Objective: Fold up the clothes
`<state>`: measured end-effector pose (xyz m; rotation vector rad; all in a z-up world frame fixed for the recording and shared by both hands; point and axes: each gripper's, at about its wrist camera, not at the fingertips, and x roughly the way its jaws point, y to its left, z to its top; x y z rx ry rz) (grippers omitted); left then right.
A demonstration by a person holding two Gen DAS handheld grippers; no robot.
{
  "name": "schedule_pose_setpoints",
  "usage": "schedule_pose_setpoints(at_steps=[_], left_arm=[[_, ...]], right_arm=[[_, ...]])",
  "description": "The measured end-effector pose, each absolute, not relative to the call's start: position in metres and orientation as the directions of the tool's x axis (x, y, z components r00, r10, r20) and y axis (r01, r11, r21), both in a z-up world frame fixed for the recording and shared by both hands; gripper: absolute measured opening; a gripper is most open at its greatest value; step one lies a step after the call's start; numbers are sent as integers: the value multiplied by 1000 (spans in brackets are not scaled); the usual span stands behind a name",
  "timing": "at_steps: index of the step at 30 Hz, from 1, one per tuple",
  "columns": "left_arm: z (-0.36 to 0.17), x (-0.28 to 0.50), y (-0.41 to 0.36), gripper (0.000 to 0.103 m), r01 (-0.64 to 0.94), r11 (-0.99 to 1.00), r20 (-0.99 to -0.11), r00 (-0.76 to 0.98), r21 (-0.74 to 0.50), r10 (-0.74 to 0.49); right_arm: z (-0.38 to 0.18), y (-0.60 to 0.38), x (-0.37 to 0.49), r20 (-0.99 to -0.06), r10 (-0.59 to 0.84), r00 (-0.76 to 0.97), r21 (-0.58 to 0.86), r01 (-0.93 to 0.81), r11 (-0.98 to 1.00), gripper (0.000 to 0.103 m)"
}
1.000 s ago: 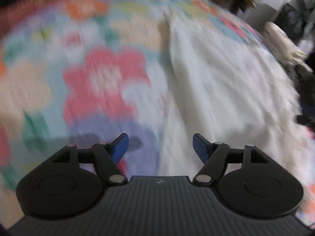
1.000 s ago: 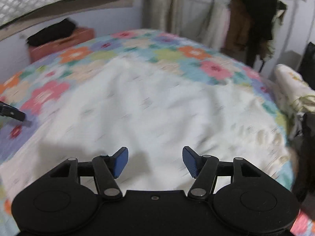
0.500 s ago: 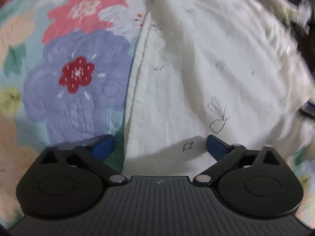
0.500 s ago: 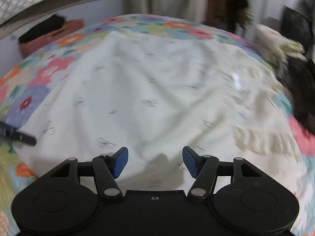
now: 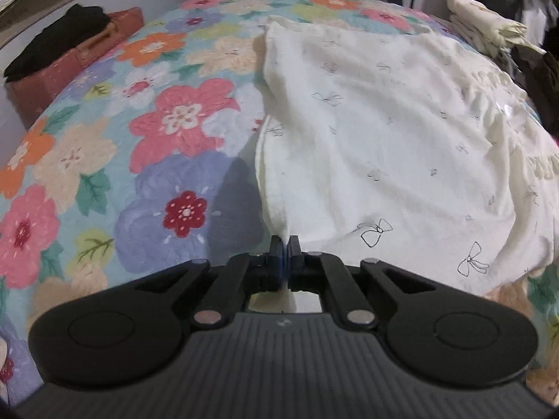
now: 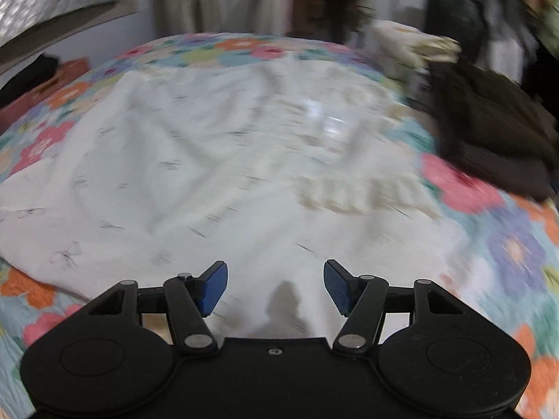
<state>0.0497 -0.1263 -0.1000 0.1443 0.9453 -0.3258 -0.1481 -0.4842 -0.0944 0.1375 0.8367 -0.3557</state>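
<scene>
Blurring right view (image 6: 272, 288): garment (image 6: 195, 174) print smeared.

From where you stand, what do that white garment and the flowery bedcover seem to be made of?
White garment: looks like thin, soft woven cotton, matte, creasing easily, with small printed black bows and a ruffled cream trim; the fibre is uncertain. Floral bedcover: seems a quilted cotton spread, matte, with stitched lines puffing around the printed flowers.

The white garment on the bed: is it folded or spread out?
Spread out. The white garment lies mostly flat across the flowered quilt, with only its left edge bunched.
</scene>
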Motion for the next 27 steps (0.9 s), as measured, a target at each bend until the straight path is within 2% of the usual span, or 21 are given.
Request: schedule_pose_setpoints(at_steps=[3,6,10,13,14,15,16,17,21,24,27], left_arm=[[-124,54,-123,2,308,951,-857,480,-37,-189],[-156,65,-126,3,271,961,-895,411,-64,-175],[-146,63,-130,3,263,963,-882,439,-55,-170],[-145,62,-124,2,225,971,-881,438,-86,-179],[-146,61,-122,2,209,973,-880,437,-98,-183],[-145,61,-120,2,202,974,-878,441,-105,-186],[-144,60,-118,2,196,974,-875,446,-109,-188],[-141,60,-117,2,192,975,-870,456,-109,-187],[-124,57,-109,2,166,982,-846,508,-87,-161],[-112,55,-107,0,155,988,-824,558,-12,-98],[-112,55,-117,0,241,970,-831,531,-41,-167]], right_arm=[[-102,-507,-184,-752,-335,567,-33,475,880,66],[-117,-531,-213,-776,-353,523,29,588,808,67],[-140,-552,-242,-805,-365,467,94,708,700,67],[-158,-561,-251,-777,-240,582,324,696,640,67],[-163,-564,-253,-757,-202,621,396,682,614,64],[-165,-562,-250,-741,-188,645,413,658,629,51],[-166,-560,-246,-725,-173,667,427,632,646,35],[-164,-556,-241,-716,-165,678,418,606,677,5],[-122,-538,-248,-622,-278,732,342,573,744,3],[-74,-515,-256,-574,-454,682,88,602,793,3],[-60,-497,-259,-561,-476,677,14,583,812,3]])
